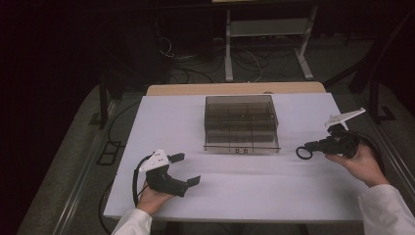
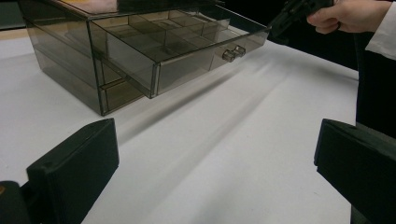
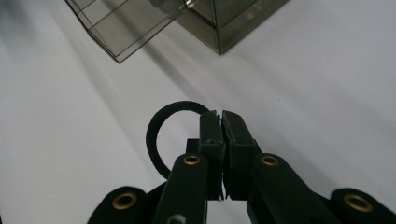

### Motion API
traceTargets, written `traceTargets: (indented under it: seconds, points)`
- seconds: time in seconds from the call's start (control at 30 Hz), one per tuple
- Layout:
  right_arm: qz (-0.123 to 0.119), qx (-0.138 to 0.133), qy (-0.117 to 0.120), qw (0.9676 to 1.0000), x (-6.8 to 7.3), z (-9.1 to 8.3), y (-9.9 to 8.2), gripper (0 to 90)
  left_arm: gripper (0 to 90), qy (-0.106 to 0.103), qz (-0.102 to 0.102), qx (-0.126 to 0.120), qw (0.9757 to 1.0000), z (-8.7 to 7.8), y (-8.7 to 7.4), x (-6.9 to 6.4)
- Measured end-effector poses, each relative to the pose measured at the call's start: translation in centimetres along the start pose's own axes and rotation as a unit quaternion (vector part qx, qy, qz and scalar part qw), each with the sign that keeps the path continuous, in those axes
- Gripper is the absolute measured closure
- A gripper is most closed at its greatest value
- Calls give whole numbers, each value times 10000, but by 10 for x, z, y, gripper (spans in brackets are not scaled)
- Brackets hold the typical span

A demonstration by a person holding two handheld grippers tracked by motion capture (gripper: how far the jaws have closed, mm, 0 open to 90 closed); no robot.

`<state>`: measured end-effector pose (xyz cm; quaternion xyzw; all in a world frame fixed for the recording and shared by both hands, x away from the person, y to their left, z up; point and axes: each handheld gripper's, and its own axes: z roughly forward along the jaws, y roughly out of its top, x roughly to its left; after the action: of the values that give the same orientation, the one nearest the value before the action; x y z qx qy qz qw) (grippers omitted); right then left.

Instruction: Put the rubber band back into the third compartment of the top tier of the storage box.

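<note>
My left gripper (image 1: 188,169) sits low at the near left, jaws wide apart, nothing between them, pointing right and slightly away. My left hand (image 1: 152,198) grips its handle from below, white sleeve at the bottom edge. My right gripper (image 1: 309,148) hangs at the right side, pointing left, jaws pressed together, pinching the rim of a black ring (image 3: 161,135). In the right gripper view its pads (image 3: 211,133) meet flat. My right hand (image 1: 359,164) wraps the body, forearm running in from the lower right.
</note>
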<state>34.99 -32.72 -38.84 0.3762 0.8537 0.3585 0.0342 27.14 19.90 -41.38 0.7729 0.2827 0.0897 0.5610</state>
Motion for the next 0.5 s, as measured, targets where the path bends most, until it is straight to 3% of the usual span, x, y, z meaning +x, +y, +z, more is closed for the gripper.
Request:
traceTargets:
  seconds: [0.5]
  points:
    - [-161,-52,24,9999,6,-6,15,866,0,6,-5,-1,10000,0,0,0]
